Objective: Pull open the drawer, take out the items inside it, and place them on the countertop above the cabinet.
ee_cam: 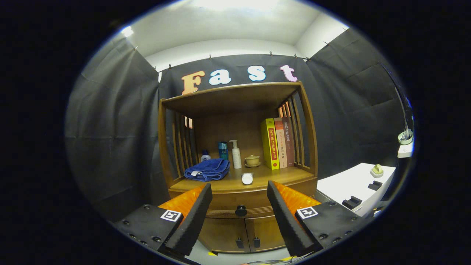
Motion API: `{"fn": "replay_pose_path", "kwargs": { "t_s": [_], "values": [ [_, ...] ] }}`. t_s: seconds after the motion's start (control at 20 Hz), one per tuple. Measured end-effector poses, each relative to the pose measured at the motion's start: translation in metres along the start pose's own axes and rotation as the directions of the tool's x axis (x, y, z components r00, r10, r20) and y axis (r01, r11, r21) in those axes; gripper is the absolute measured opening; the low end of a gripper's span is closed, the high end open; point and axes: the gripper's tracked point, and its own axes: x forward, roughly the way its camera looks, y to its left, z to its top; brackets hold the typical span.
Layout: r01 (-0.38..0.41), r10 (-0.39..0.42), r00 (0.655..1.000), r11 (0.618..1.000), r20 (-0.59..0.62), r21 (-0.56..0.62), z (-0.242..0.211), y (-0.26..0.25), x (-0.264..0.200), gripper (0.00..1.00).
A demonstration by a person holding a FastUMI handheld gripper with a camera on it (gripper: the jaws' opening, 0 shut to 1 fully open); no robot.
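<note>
Between the wide-open, empty jaws sits the closed drawer (241,206), its contents hidden from view.

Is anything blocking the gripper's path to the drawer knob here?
Nothing visible does. The gripper has its jaws open, and the drawer knob sits between them, a little ahead, on the closed drawer.

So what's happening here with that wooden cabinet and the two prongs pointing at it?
A person is aiming a handheld gripper at the wooden cabinet. Its fingers are spread open, holding nothing, with the drawer's dark knob in the gap just ahead. The drawer is shut, so nothing has come out yet. On the countertop above sit a blue towel, a pump bottle, a small bowl and some books.
</note>
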Motion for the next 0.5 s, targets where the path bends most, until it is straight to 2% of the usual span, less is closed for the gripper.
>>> {"fn": "replay_pose_path", "kwargs": {
  "t_s": [0.5],
  "values": [
    [0.015, -0.015, 1.000, 1.000, 0.024, -0.004, 0.0078, -0.0050, -0.0055, 0.98]
  ]
}}
